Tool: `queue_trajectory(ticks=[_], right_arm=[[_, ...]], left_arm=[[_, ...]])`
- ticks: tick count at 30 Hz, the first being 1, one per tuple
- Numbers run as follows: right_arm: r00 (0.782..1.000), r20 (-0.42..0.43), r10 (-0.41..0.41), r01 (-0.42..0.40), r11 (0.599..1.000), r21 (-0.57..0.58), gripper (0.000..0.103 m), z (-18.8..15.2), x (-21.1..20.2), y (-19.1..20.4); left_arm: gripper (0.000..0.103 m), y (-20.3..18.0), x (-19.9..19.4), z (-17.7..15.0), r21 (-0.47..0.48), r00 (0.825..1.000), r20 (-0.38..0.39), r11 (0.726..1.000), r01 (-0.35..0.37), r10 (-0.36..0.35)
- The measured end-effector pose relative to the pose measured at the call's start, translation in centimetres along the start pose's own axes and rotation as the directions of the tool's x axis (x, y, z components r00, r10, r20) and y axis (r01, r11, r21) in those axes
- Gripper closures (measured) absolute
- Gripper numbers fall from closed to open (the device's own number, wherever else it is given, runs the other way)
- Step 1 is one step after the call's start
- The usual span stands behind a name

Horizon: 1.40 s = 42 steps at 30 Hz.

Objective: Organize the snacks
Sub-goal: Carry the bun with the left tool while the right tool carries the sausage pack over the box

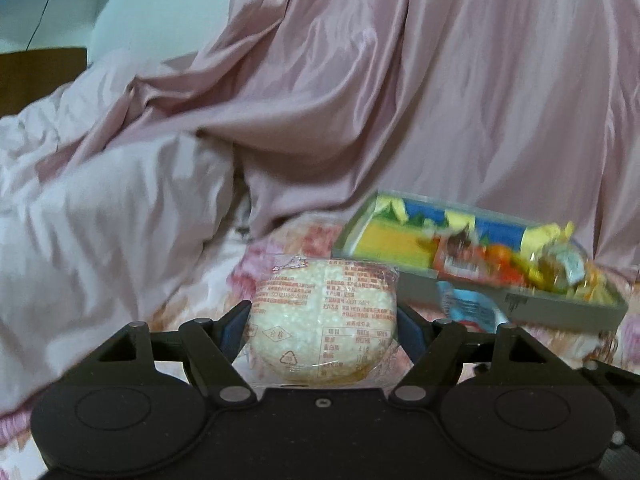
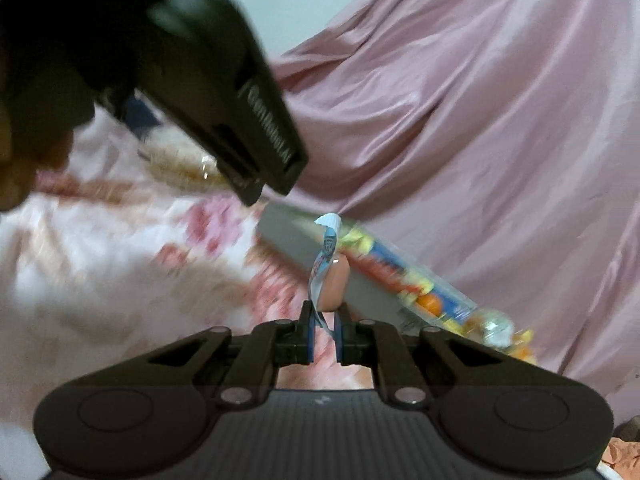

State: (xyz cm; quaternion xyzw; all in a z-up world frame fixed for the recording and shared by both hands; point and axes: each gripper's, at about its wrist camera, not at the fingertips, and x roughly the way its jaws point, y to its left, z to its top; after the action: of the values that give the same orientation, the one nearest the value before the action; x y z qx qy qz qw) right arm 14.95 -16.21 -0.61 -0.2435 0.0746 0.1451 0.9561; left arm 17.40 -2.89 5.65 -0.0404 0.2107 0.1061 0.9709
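Note:
My left gripper is shut on a round white rice cake in a clear printed wrapper, held above the floral bedsheet. To its right lies a grey tray with colourful snacks piled at its right end. A blue-and-white packet shows in front of the tray. In the right wrist view my right gripper is shut on that small sausage snack in a blue-and-white wrapper, just in front of the tray. The left gripper's black body looms at upper left.
Pink satin bedding is heaped behind and to the right of the tray. A pale quilt bulges at left. The floral sheet spreads under both grippers. A hand shows at the far left edge.

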Motion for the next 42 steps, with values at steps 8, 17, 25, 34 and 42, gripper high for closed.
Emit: queue_trajectory(ticks=[8, 17, 25, 34, 42], right_arm=[[0.995, 0.028, -0.096, 0.092, 0.987, 0.130, 0.092, 1.2, 0.2, -4.1], [0.985, -0.006, -0.174, 0.170, 0.948, 0.269, 0.092, 1.1, 3.1, -8.7], [0.981, -0.032, -0.190, 0.190, 0.924, 0.333, 0.092, 0.3, 5.6, -11.3], [0.986, -0.037, -0.163, 0.165, 0.915, 0.369, 0.092, -0.4, 8.0, -12.0], [0.988, -0.048, -0.149, 0.156, 0.908, 0.389, 0.092, -0.7, 9.1, -12.6]], left_arm=[[0.027, -4.4, 1.1, 4.3, 0.069, 0.999, 0.036, 0.997, 0.030, -0.033], [0.027, -8.9, 4.9, 7.1, 0.109, 0.998, 0.028, 0.993, 0.048, -0.052], [0.027, -11.9, 9.6, 7.5, 0.096, 0.998, -0.016, 0.993, 0.061, -0.060], [0.027, -12.2, 12.6, 6.5, 0.085, 0.997, -0.058, 0.995, 0.045, -0.041], [0.027, -11.5, 13.6, 6.4, 0.065, 0.997, -0.070, 0.998, 0.020, -0.015]])
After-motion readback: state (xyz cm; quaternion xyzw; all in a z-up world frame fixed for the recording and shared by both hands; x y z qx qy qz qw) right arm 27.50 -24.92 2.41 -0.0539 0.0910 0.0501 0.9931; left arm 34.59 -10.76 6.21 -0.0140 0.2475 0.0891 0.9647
